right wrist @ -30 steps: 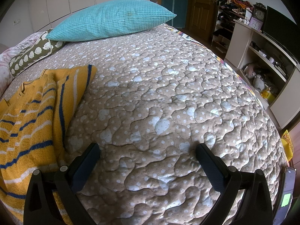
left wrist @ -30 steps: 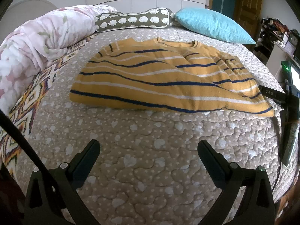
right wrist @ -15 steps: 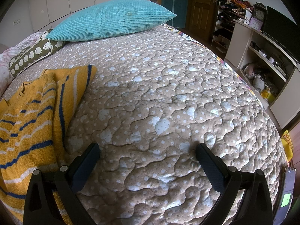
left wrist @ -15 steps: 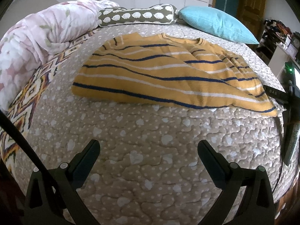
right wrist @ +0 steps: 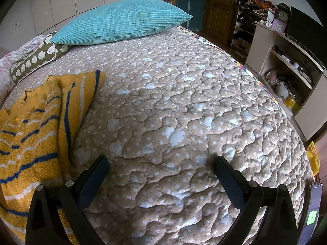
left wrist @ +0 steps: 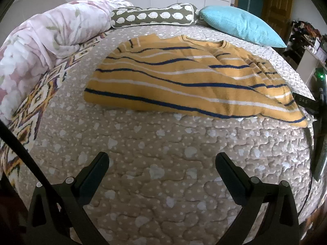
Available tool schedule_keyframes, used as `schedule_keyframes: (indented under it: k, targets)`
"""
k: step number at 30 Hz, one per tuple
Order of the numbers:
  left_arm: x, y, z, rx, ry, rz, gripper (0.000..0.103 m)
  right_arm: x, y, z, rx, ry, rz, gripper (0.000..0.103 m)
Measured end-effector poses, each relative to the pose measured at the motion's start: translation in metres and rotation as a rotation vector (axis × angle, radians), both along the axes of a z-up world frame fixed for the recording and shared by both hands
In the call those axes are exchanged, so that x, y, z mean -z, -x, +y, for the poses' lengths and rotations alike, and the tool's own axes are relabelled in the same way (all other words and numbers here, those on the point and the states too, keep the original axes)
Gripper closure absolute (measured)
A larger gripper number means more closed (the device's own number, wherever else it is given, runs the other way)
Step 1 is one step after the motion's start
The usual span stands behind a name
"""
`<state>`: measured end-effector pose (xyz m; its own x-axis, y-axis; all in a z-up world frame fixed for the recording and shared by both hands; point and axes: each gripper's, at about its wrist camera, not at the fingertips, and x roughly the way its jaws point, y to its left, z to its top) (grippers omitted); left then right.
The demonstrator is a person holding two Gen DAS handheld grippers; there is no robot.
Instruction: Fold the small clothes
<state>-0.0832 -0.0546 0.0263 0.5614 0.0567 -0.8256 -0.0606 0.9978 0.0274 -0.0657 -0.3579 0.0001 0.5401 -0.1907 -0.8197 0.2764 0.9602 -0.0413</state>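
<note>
both grippers, left gripper (left wrist: 162,164) and right gripper (right wrist: 160,168), hover spread wide and empty over the quilt (right wrist: 184,102), near the striped yellow sweater (left wrist: 184,81).

A bed covered by a beige quilted spread (left wrist: 155,163) is shown. A yellow striped sweater (left wrist: 184,81) is laid flat on it, while a floral duvet (left wrist: 47,34), a patterned bolster (left wrist: 153,16) and a teal pillow (right wrist: 122,22) are ranged along its head.
</note>
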Motion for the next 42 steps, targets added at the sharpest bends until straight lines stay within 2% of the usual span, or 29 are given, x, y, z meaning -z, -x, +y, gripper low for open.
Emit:
schedule_keyframes:
  k: [10, 19, 36, 38, 39, 40, 42]
  targets:
    - [0.003, -0.001, 0.001, 0.0, -0.006, 0.007, 0.0, 0.0, 0.0, 0.0, 0.0, 0.0, 0.0, 0.0]
    - [0.022, -0.006, 0.003, -0.009, -0.02, 0.044, 0.0, 0.0, 0.0, 0.0, 0.0, 0.001, 0.0, 0.0]
    - [0.032, 0.0, 0.005, -0.01, -0.013, -0.001, 0.0, 0.0, 0.0, -0.002, 0.0, 0.001, -0.001, 0.0]
    - [0.027, 0.002, 0.011, 0.015, 0.028, 0.014, 0.003, 0.0, 0.0, -0.003, -0.001, -0.003, 0.001, 0.0]
    - [0.021, 0.004, 0.017, 0.021, 0.082, 0.01, 0.01, 0.0, 0.0, -0.002, -0.002, -0.004, 0.002, 0.0]
    - [0.013, 0.007, 0.028, 0.019, 0.142, -0.01, 0.011, 0.0, 0.0, -0.003, -0.006, -0.012, 0.008, 0.0]
    - [-0.002, 0.011, 0.049, -0.016, 0.178, -0.056, 0.011, 0.0, -0.001, -0.005, -0.014, -0.018, 0.02, 0.0]
